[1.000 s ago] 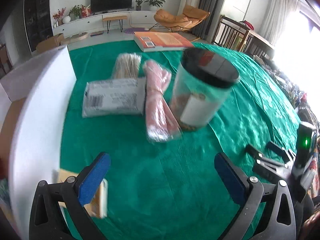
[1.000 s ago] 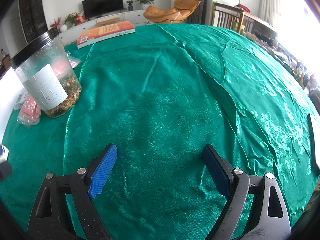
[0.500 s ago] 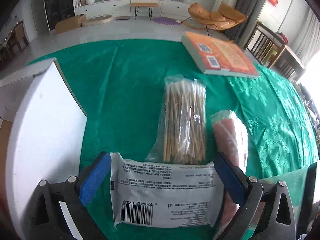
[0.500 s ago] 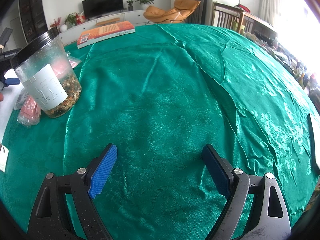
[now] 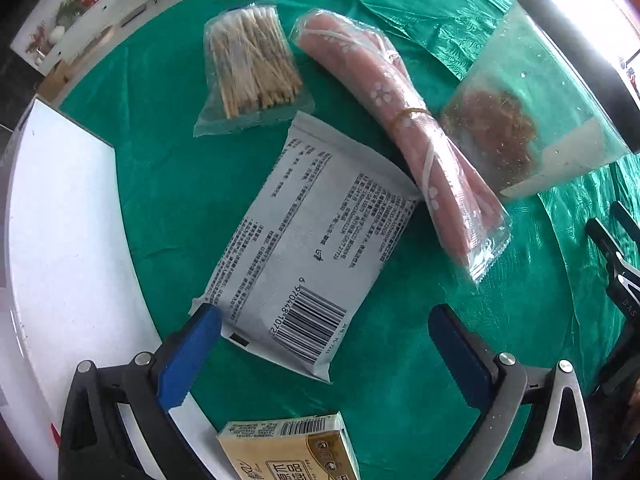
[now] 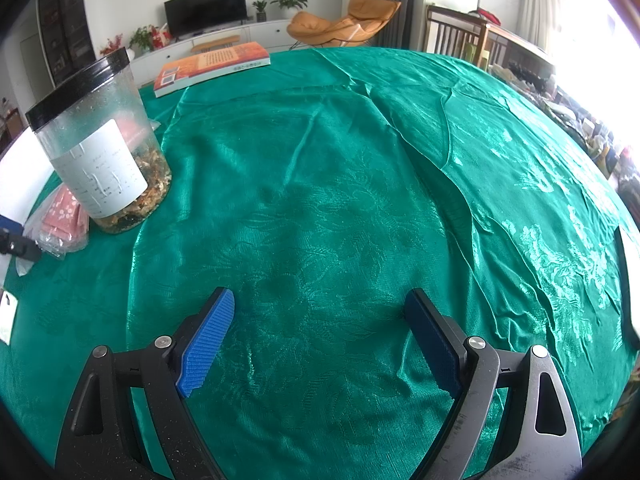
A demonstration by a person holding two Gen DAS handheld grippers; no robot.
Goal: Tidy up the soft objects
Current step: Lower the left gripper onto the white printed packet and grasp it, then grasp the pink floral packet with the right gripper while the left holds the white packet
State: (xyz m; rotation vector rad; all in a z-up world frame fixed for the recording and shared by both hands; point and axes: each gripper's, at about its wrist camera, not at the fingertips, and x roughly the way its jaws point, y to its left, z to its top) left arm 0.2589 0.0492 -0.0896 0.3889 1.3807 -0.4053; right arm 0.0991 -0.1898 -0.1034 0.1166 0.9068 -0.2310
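Left wrist view, left to right: a white board point(image 5: 60, 220) lies along the left edge of the tabletop point(image 5: 400, 320), which is covered in green cloth. The left hand-held gripper point(image 5: 324, 340) is released, jaws spread wide, with its left blue pad over the lower left corner of a white barcoded packet point(image 5: 312, 236) lying flat and slanted on the cloth. Behind the packet lies a clear bag of cotton swabs point(image 5: 250, 70). Just right of the packet, touching its far corner, lies a pink rolled item in clear wrap point(image 5: 404, 124), and beside that stands a clear jar with a black lid point(image 5: 536, 120), partly filled with brown matter. A yellow carton point(image 5: 288, 448) shows at the lower edge between the gripper arms. Right wrist view: the same jar point(image 6: 102, 140) stands at far left, an orange book point(image 6: 212, 66) lies behind it, and the right hand-held gripper point(image 6: 320, 340) is released, jaws wide apart, over bare green cloth, holding nothing
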